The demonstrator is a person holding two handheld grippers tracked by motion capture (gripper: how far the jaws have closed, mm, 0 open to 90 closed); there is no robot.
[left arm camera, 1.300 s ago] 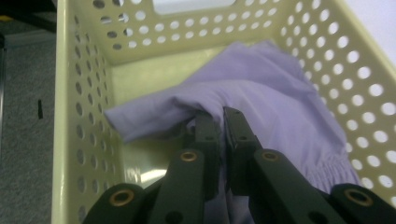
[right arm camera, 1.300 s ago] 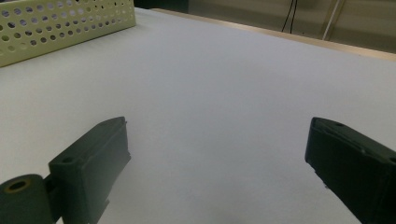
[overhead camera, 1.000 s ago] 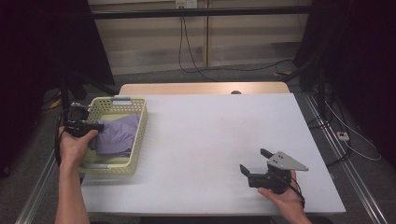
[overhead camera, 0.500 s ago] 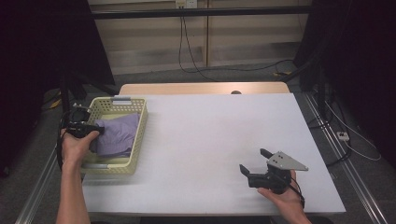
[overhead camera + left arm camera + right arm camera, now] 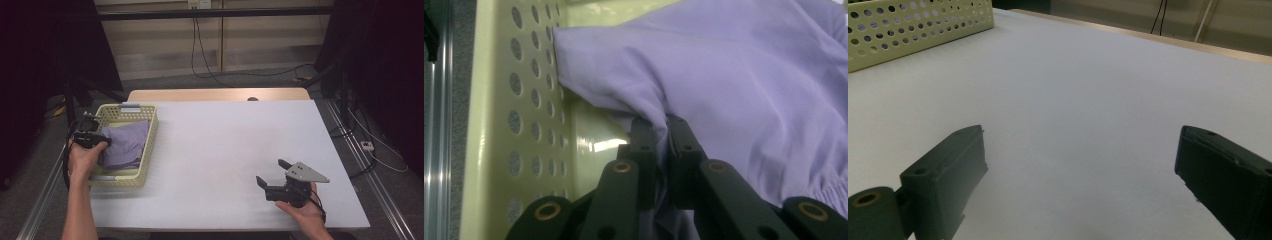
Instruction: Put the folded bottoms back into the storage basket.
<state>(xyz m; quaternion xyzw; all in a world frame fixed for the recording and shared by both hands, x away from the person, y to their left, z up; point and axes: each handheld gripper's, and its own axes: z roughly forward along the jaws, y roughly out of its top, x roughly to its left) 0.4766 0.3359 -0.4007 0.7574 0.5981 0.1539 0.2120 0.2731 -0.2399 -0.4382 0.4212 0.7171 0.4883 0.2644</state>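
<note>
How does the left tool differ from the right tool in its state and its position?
The left tool is shut on a fold of the lavender cloth inside the pale yellow basket; the right tool is open and holds nothing. The left tool is at the table's left edge; the right tool rests low over the bare white table near its front right. Both are black and hand-held.

Crumpled lilac cloth (image 5: 127, 145) inside pale yellow perforated basket (image 5: 145, 131)

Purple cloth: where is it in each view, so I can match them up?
High view: purple cloth lies in the yellow basket, left side of the table.
Left gripper view: cloth fills the upper right, pinched by the left gripper.
Right gripper view: not in it.
Shared landmark: the perforated basket wall.
</note>
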